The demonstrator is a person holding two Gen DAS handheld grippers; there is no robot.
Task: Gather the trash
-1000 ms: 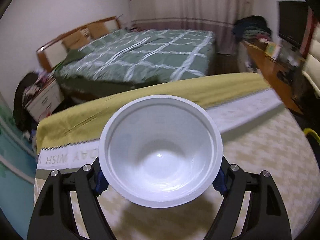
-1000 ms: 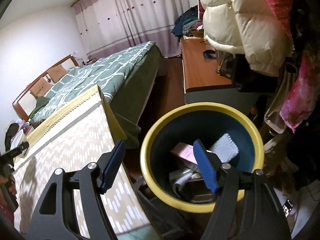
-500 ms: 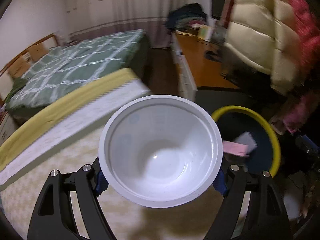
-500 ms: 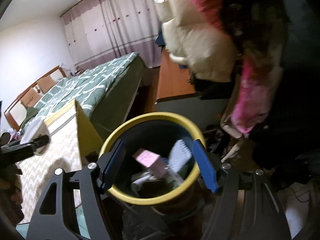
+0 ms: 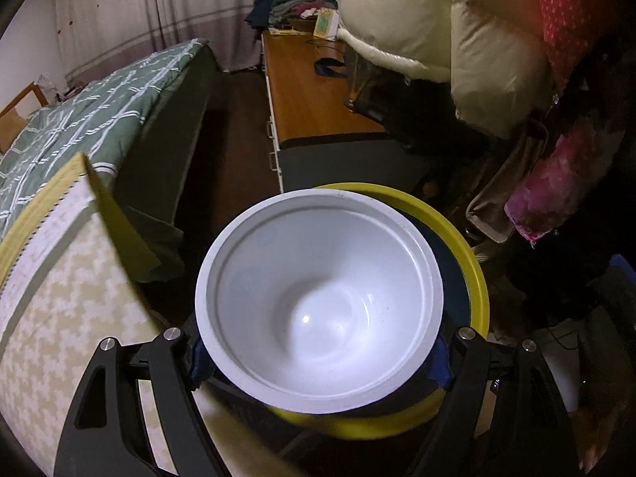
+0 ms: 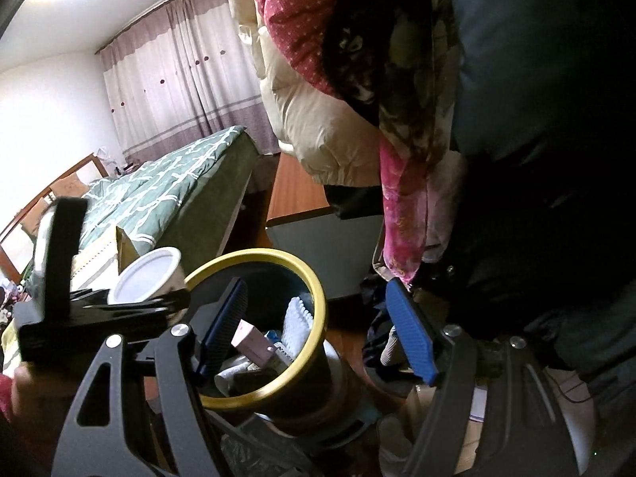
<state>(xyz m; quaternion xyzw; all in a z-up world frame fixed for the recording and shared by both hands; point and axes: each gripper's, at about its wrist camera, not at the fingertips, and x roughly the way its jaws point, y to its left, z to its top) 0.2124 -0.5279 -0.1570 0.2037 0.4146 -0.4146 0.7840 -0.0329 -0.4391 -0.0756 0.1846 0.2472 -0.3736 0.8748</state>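
The left tool (image 5: 320,361) holds the white bowl (image 5: 318,302) between its blue pads, and its jaws are starting to open. The bowl is just in front of this tool, above the near rim of the yellow-rimmed bin (image 5: 475,278), so the drop is not yet done. The bin (image 6: 258,318) already has some trash inside. The right tool (image 6: 314,330) stands wide with nothing between its jaws. The bin's inside is mostly hidden behind the bowl, and I cannot tell if more trash is left on the surface (image 5: 59,286).

A bed (image 5: 99,119) with a green checked quilt stands before mauve-banded curtains (image 6: 179,79); a wooden sideboard (image 5: 314,95) runs alongside, padded coats (image 5: 437,20) hanging above.
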